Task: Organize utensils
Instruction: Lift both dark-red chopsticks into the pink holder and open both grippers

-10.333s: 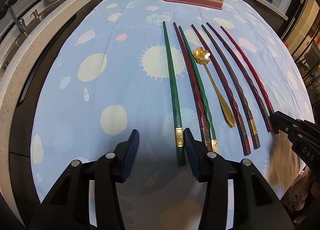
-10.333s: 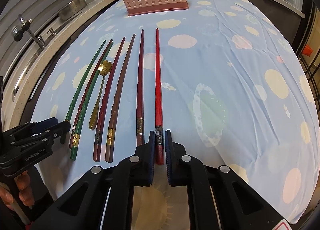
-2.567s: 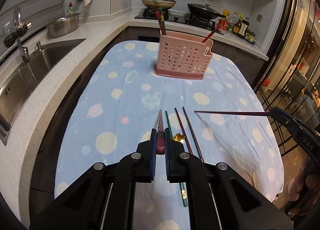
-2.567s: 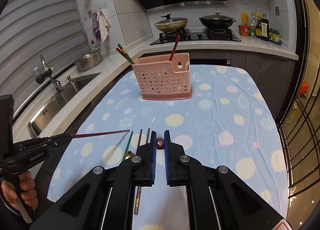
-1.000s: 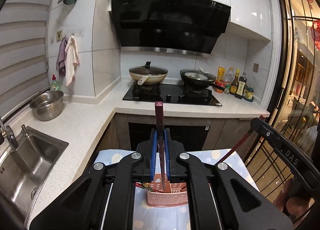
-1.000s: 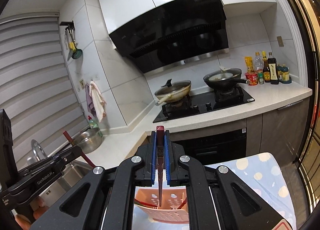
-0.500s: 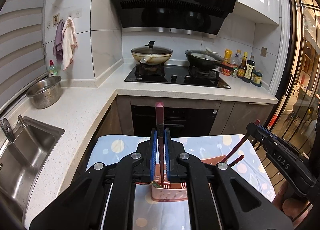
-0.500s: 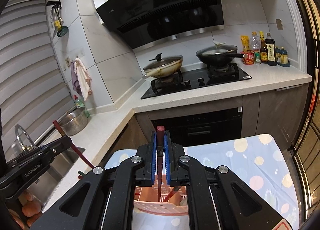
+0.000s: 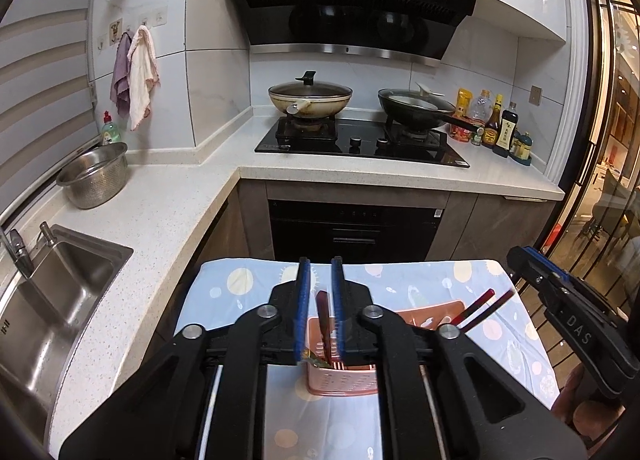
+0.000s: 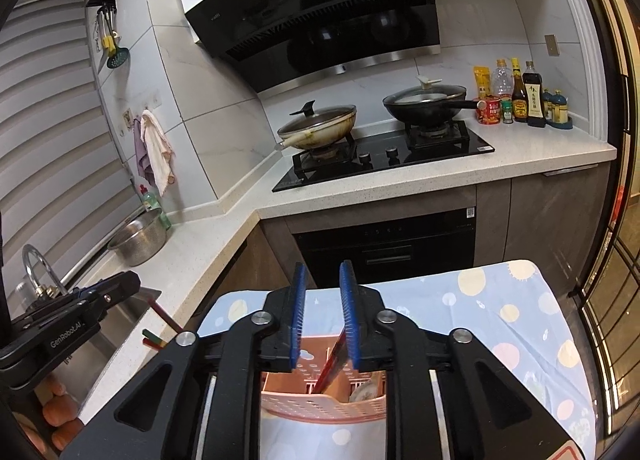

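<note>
Utensil holder (image 9: 344, 380) on table (image 9: 400, 280), chopsticks (image 9: 478, 310) in it, stove (image 9: 360, 140) behind, sink (image 9: 52, 300) left.

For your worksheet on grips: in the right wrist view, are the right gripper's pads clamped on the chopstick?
No: the right gripper stands open, the red chopstick leaning loose between its pads.

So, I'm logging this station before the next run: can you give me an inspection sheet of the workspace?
Surface: table under a blue spotted tablecloth.
Job's things: pink utensil holder holds chopsticks; dark red chopstick stands loose between the left jaws, red chopstick leans at the right jaws.
Clutter: nothing seen on the cloth in view.
Grippers: left gripper and right gripper open above the holder; jaws have just been opening.
Cables: nothing seen.
Surroundings: sink, steel colander, hob with two lidded pans, sauce bottles.
</note>
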The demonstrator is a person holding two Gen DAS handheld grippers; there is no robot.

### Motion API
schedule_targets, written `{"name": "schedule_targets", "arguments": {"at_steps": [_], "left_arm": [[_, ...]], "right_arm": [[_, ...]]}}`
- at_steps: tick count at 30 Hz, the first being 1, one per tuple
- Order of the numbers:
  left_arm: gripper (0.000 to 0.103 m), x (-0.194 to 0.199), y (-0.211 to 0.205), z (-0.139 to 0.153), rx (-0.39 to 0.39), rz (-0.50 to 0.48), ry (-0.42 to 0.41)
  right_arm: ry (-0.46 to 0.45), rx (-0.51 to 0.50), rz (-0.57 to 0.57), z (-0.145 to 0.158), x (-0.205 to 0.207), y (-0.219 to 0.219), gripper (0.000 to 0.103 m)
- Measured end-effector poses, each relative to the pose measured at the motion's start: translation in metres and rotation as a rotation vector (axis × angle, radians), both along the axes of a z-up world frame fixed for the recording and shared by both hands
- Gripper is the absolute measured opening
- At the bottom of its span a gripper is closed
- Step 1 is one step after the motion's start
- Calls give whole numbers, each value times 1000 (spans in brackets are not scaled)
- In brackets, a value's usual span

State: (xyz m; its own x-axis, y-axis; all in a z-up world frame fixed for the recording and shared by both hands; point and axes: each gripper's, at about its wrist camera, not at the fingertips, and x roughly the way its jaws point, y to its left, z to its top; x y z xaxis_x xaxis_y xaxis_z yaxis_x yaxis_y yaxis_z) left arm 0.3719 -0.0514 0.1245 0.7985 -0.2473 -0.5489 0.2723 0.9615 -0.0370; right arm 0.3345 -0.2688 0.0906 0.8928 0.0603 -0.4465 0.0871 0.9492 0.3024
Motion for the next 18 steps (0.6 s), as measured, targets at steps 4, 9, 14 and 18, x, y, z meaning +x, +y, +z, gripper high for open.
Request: {"name": "schedule_targets", "arguments": {"at_steps": [4, 9, 14, 18], "left_arm": [[37, -6, 5, 5, -7, 16, -15], [41, -17, 10, 11, -9, 22, -24], [50, -33, 12, 16, 2, 28, -39], [53, -49, 12, 17, 9, 22, -49]], "right_arm": [[-21, -2, 0, 8, -10, 0, 25], [-37, 2, 3, 15, -25, 0, 26], [-44, 7, 13, 20, -43, 2, 26], [-41, 9, 27, 18, -61, 6, 26]]}}
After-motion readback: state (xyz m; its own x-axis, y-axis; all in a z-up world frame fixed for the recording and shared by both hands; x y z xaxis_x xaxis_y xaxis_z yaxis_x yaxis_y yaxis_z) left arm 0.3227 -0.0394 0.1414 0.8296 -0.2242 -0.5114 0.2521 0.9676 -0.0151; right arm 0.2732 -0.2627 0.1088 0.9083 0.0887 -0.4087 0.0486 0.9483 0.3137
